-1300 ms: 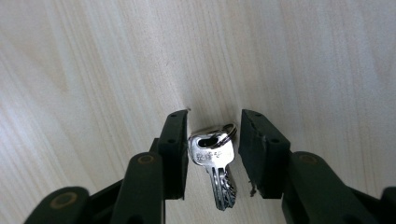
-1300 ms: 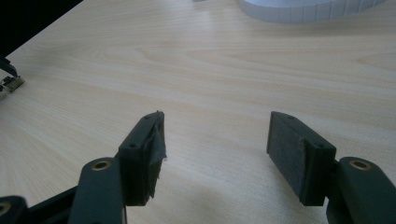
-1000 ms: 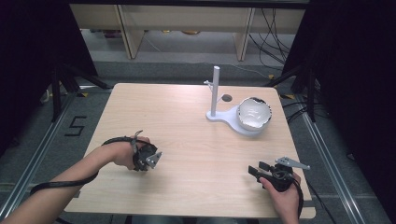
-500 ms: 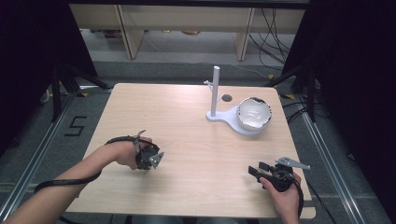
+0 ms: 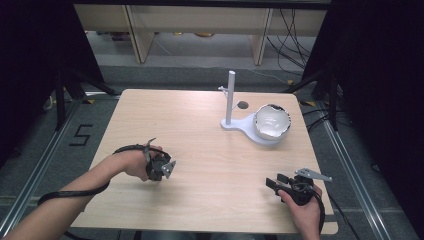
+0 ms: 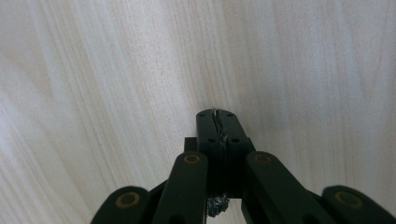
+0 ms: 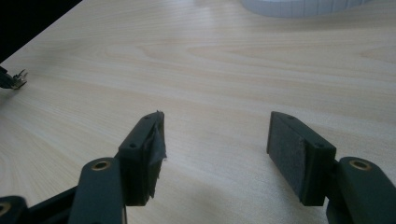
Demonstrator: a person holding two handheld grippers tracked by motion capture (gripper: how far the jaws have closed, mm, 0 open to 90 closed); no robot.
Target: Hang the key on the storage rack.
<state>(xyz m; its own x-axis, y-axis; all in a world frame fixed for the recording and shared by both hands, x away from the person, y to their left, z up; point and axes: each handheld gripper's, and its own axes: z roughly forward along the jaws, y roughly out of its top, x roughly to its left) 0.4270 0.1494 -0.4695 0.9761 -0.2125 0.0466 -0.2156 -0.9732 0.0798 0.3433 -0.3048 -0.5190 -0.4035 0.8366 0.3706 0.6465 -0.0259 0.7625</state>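
My left gripper point(image 5: 166, 169) rests low over the left part of the wooden table point(image 5: 200, 125), held in a hand. In the left gripper view its jaws point(image 6: 216, 114) meet pad to pad over bare wood. They have just been closing, with nothing between them. My right gripper point(image 5: 273, 181) lies near the table's front right edge and points left. In the right gripper view point(image 7: 217, 126) its two padded fingers point(image 7: 299, 149) stand wide apart and empty above the tabletop.
A white stand with an upright post point(image 5: 230, 97) sits at the back right, and a white bowl point(image 5: 272, 121) rests on its base. A small dark round spot point(image 5: 243, 105) lies beside the post. A black cable point(image 5: 75, 192) trails from the left hand.
The left gripper's jaws have drawn together. Both hands stay where they were, and the right gripper is unchanged.
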